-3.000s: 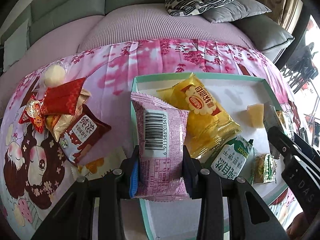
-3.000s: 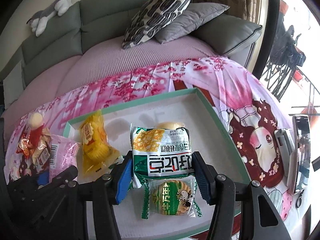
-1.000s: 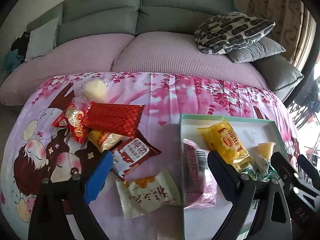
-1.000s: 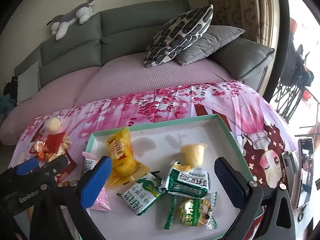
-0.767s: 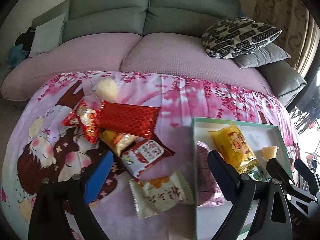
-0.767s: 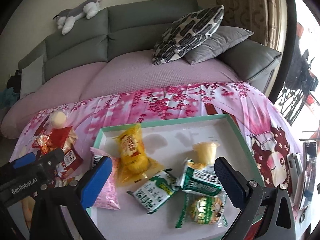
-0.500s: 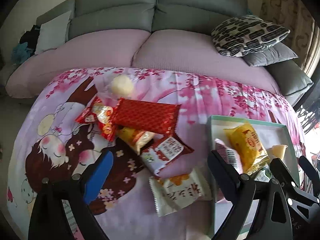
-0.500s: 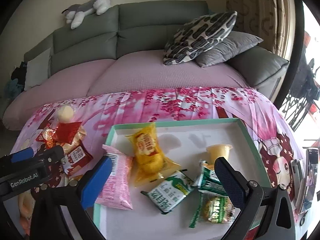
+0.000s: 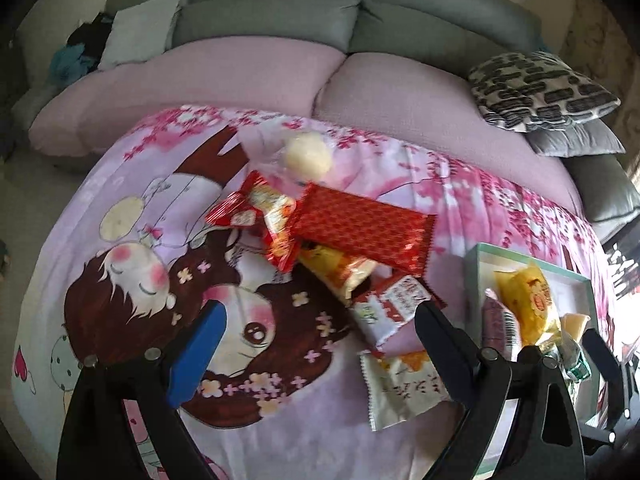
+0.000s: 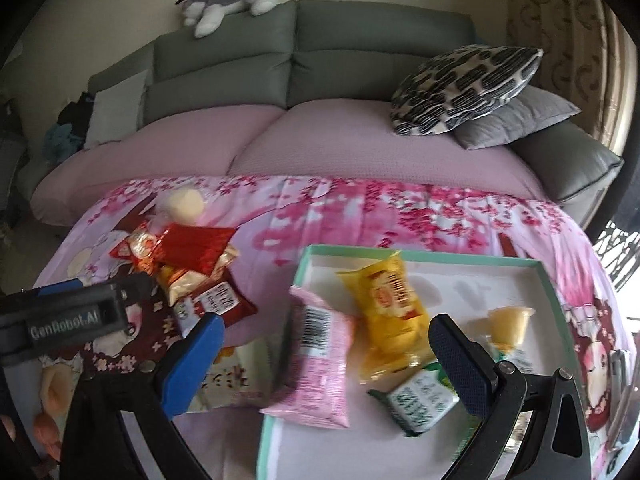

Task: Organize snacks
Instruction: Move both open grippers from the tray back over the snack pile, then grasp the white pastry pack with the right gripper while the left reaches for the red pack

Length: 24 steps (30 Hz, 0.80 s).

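Snacks split in two groups on the pink cartoon-print cloth (image 9: pixel 132 264). Left hand-held gripper (image 9: pixel 320 344) spread wide, empty, hovering above the cloth, loose pile at its 12 to 2 o'clock: red patterned pack (image 9: pixel 362 228) on top, round white bun in clear wrap (image 9: pixel 306 156) at 12 beyond it, small red-white candy pack (image 9: pixel 256 210) at 11, yellow pack (image 9: pixel 340 270) under the red one, dark red pack with white label (image 9: pixel 396 300) at 1, cream pack (image 9: pixel 404 384) just by the right finger. Right hand-held gripper (image 10: pixel 326 364) also wide apart, empty, over the green-rimmed tray (image 10: pixel 548 284). In the tray: pink barcode pack (image 10: pixel 316 364) leaning on the left rim at 12, yellow pack (image 10: pixel 390 308) at 1, green-white pack (image 10: pixel 418 400) by the right finger, jelly cup (image 10: pixel 510 322) at 2. Grey sofa (image 10: pixel 320 44) behind, patterned cushion (image 10: pixel 464 88) and plush toy (image 10: pixel 228 0) on it.
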Available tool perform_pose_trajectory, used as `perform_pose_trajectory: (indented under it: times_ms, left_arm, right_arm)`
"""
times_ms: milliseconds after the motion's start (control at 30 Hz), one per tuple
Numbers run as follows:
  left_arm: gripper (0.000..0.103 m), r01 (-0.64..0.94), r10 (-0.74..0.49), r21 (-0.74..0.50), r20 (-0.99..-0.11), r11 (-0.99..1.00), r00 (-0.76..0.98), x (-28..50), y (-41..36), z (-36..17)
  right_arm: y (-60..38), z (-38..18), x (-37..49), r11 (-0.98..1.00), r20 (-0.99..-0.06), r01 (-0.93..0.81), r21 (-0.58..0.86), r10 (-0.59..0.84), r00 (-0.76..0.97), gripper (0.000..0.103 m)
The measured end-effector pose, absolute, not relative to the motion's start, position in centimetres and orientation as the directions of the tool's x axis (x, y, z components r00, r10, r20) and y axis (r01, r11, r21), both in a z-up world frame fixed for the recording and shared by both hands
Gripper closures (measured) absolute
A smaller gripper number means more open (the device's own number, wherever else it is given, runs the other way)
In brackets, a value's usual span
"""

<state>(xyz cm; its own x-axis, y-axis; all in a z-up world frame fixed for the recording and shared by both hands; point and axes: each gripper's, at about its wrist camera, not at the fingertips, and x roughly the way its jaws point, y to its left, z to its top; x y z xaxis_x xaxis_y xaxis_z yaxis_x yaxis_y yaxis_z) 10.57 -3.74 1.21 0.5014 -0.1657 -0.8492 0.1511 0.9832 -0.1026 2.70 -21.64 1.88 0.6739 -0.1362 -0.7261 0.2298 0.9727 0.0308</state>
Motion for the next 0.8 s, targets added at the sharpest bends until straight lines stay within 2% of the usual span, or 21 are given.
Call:
perform_pose_trajectory:
  times_ms: [500,700,800]
  left_arm:
    - [0.008,0.108,-0.114,-0.074,-0.899,0.991,0.423,11.9,-2.1,-1.7]
    - [0.008,0.085,-0.116,-0.089,-0.903,0.992,0.414,12.2,-1.2,-2.1]
    - [0.008,0.076,-0.116,-0.093,-0.909,0.993,0.402,12.4,-1.0,-2.4]
  right_arm:
    - [-19.7,0.5,4.2,0.984,-0.736,0.167,0.058,-0.07,0.673,0.002]
    - [-19.0,-0.3,4.7,0.987,-0.753,0.132,0.097,-0.014,0.657,0.017]
    - [-18.0,-0.6,4.8,0.99,-0.758,0.093,0.106,0.02,0.652,0.019]
